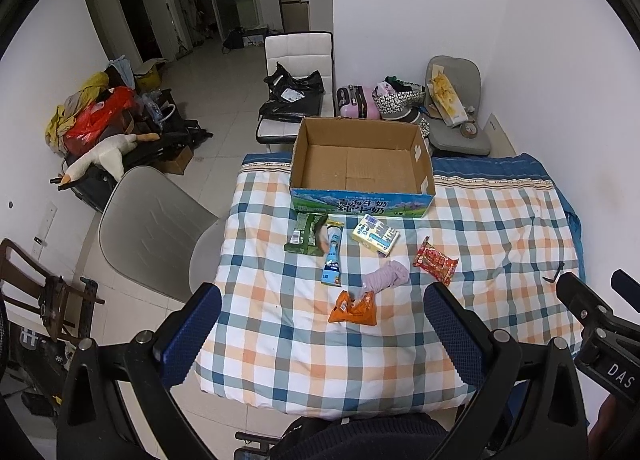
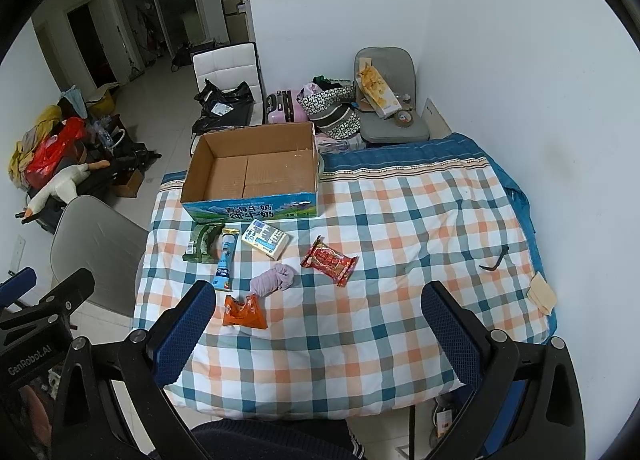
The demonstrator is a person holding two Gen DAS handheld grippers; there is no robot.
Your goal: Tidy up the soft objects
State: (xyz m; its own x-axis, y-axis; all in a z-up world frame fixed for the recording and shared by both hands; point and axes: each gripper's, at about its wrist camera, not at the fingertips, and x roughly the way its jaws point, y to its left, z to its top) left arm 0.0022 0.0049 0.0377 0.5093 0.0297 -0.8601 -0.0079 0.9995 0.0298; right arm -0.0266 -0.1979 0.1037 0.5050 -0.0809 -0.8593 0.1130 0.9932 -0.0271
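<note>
An empty cardboard milk box [image 1: 362, 168] [image 2: 256, 176] stands open at the far side of the checked quilt [image 1: 280, 340] [image 2: 400, 320]. In front of it lie a green packet [image 1: 307, 233] [image 2: 203, 243], a blue tube [image 1: 333, 256] [image 2: 224, 260], a tissue pack [image 1: 375, 235] [image 2: 266, 239], a red snack packet [image 1: 436, 261] [image 2: 329, 260], a lilac cloth [image 1: 386, 276] [image 2: 274, 279] and an orange packet [image 1: 354, 309] [image 2: 243, 312]. My left gripper [image 1: 322, 296] and right gripper [image 2: 319, 294] are both open and empty, held above the quilt's near edge.
A grey chair [image 1: 152, 220] [image 2: 96, 244] stands left of the table. A white chair with a black bag [image 1: 294, 92] and a suitcase [image 1: 357, 101] are behind the box. A dark hook-shaped thing [image 2: 494, 259] and a beige cloth [image 2: 542, 294] lie at the quilt's right.
</note>
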